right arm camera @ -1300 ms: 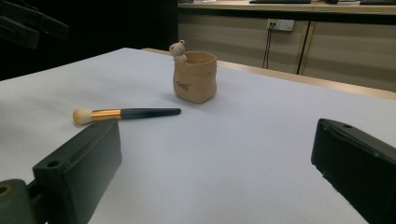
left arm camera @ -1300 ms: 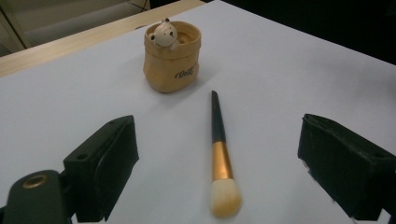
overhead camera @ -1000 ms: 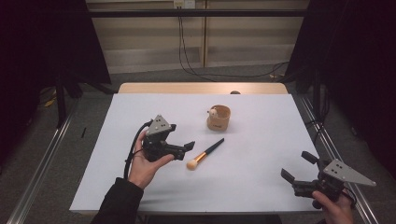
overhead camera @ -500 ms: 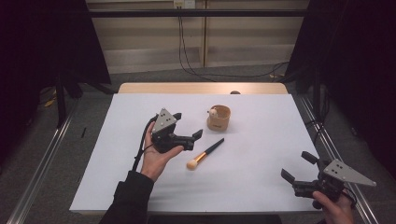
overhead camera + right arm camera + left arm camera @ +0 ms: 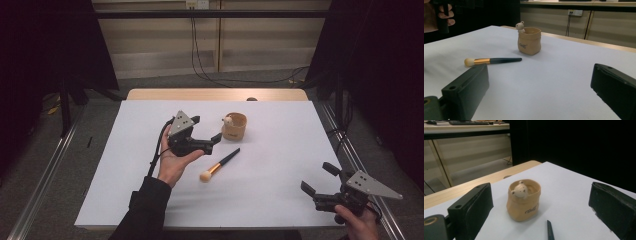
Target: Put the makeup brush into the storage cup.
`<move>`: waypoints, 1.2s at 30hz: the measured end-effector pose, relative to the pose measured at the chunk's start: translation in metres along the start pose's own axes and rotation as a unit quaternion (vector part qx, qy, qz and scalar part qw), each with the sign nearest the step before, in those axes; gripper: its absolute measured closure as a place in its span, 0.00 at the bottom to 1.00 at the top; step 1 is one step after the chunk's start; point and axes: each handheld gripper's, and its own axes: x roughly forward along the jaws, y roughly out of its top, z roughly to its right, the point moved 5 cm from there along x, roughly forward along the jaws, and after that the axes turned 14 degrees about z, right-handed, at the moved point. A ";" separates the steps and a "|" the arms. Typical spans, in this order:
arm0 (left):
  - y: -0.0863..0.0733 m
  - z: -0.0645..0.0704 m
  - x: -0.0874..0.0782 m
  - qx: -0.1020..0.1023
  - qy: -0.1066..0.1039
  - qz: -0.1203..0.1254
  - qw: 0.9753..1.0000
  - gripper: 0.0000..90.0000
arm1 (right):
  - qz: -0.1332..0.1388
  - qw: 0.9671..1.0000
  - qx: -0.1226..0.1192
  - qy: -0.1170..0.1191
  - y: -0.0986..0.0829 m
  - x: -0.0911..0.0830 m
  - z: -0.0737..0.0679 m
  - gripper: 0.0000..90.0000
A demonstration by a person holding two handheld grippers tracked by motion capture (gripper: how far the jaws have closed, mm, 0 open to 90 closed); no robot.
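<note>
A tan sack-shaped cup with a small bear head on its rim (image 5: 234, 126) (image 5: 523, 199) (image 5: 529, 40) stands upright on the white table cover. A makeup brush (image 5: 219, 164) (image 5: 492, 60) with a dark handle, gold ferrule and pale bristles lies flat just in front of it; its handle tip (image 5: 549, 230) pokes into the left gripper view. My left gripper (image 5: 206, 128) hovers open just left of the cup, jaws pointing at it with nothing between them. Near the table's front right corner, my right gripper (image 5: 318, 178) is open and holds nothing.
The white cover (image 5: 280, 150) spans most of the table, with a wooden strip (image 5: 215, 94) at the far edge. Cables (image 5: 215, 75) run across the floor behind. Metal rails (image 5: 45, 175) flank both sides of the table.
My left gripper has moved right and away from me, rising toward the cup. The right gripper, brush and cup have stayed put.
</note>
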 end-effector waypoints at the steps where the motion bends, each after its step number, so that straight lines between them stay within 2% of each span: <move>1: 0.000 0.001 0.002 0.000 -0.002 0.002 1.000 0.06 | 0.000 1.000 0.001 0.002 0.000 0.000 0.000 0.01; 2: 0.000 0.002 0.003 0.002 0.001 -0.002 1.000 0.06 | -0.001 1.000 0.002 0.002 0.000 0.000 0.000 0.01; 6: -0.003 0.003 0.008 -0.013 0.000 -0.001 1.000 0.06 | -0.002 1.000 0.002 0.001 0.000 -0.001 0.000 0.01; 7: -0.006 0.003 0.010 -0.014 -0.006 -0.006 1.000 0.07 | -0.003 1.000 0.002 0.003 0.000 -0.001 0.000 0.01; 11: -0.008 0.002 0.010 -0.004 0.004 -0.021 1.000 0.08 | -0.005 1.000 0.003 0.001 -0.001 -0.002 0.000 0.01; 12: -0.009 0.002 0.011 -0.006 0.004 -0.029 1.000 0.09 | -0.005 1.000 0.004 0.001 -0.001 -0.001 0.000 0.01; 13: -0.009 0.002 0.012 -0.004 -0.007 -0.043 0.999 0.10 | -0.007 1.000 0.001 0.003 -0.001 -0.001 0.000 0.01; 14: -0.009 0.002 0.012 -0.004 -0.007 -0.043 0.999 0.10 | -0.007 1.000 0.001 0.003 -0.001 -0.001 0.000 0.01; 15: -0.009 0.002 0.012 -0.002 -0.004 -0.060 0.998 0.10 | -0.007 1.000 0.002 0.003 -0.001 -0.001 0.000 0.01; 16: -0.009 0.002 0.012 -0.005 -0.009 -0.068 0.998 0.10 | -0.007 1.000 0.002 0.002 -0.001 -0.001 0.000 0.01; 17: -0.009 0.001 0.013 -0.003 -0.021 -0.087 0.996 0.14 | -0.008 1.000 0.001 -0.002 -0.002 0.000 0.001 0.01; 18: -0.009 0.001 0.013 -0.003 -0.021 -0.087 0.996 0.14 | -0.008 1.000 0.001 -0.002 -0.002 0.000 0.001 0.01; 19: -0.008 0.000 0.014 0.000 -0.021 -0.104 0.994 0.12 | -0.011 1.000 0.005 -0.001 -0.002 0.000 0.000 0.01; 20: -0.008 0.000 0.014 0.000 -0.021 -0.104 0.994 0.13 | -0.011 1.000 0.005 -0.001 -0.002 0.000 0.000 0.01; 22: -0.008 -0.001 0.014 -0.004 -0.025 -0.125 0.992 0.13 | -0.010 1.000 0.003 0.001 -0.002 0.000 0.000 0.01; 23: -0.008 -0.001 0.015 -0.003 -0.028 -0.151 0.988 0.13 | -0.008 1.000 0.005 0.001 -0.002 0.000 0.000 0.01; 24: -0.008 -0.001 0.015 -0.003 -0.028 -0.151 0.988 0.13 | -0.008 1.000 0.005 0.001 -0.002 0.000 0.000 0.01; 25: -0.008 -0.001 0.016 -0.004 -0.031 -0.163 0.986 0.13 | -0.007 1.000 0.003 0.002 -0.002 0.000 0.000 0.01; 26: -0.008 -0.001 0.017 -0.003 -0.031 -0.175 0.984 0.12 | -0.005 1.000 0.004 0.002 -0.001 0.000 0.000 0.01; 27: -0.008 -0.001 0.018 -0.002 -0.030 -0.195 0.980 0.11 | -0.005 1.000 0.002 0.004 -0.001 0.000 0.000 0.01; 28: -0.008 -0.001 0.018 -0.002 -0.030 -0.195 0.980 0.11 | -0.005 1.000 0.002 0.004 -0.001 0.000 0.000 0.01; 29: -0.009 -0.001 0.019 -0.009 -0.044 -0.204 0.978 0.11 | -0.005 1.000 0.003 0.004 -0.001 0.000 -0.001 0.01; 30: -0.009 0.000 0.020 -0.011 -0.047 -0.207 0.977 0.11 | -0.006 1.000 0.003 0.004 -0.001 0.000 -0.001 0.01; 31: -0.010 0.000 0.021 -0.011 -0.055 -0.224 0.973 0.11 | -0.008 1.000 0.003 0.006 -0.001 -0.001 -0.001 0.01; 32: -0.010 0.000 0.021 -0.011 -0.055 -0.224 0.973 0.11 | -0.008 1.000 0.003 0.006 -0.001 -0.001 -0.001 0.01; 35: -0.010 -0.001 0.022 -0.009 -0.065 -0.253 0.965 0.13 | -0.005 1.000 0.005 0.002 -0.001 0.000 0.000 0.01; 36: -0.010 -0.001 0.022 -0.012 -0.067 -0.256 0.964 0.14 | -0.005 1.000 0.003 0.003 -0.001 0.000 0.000 0.01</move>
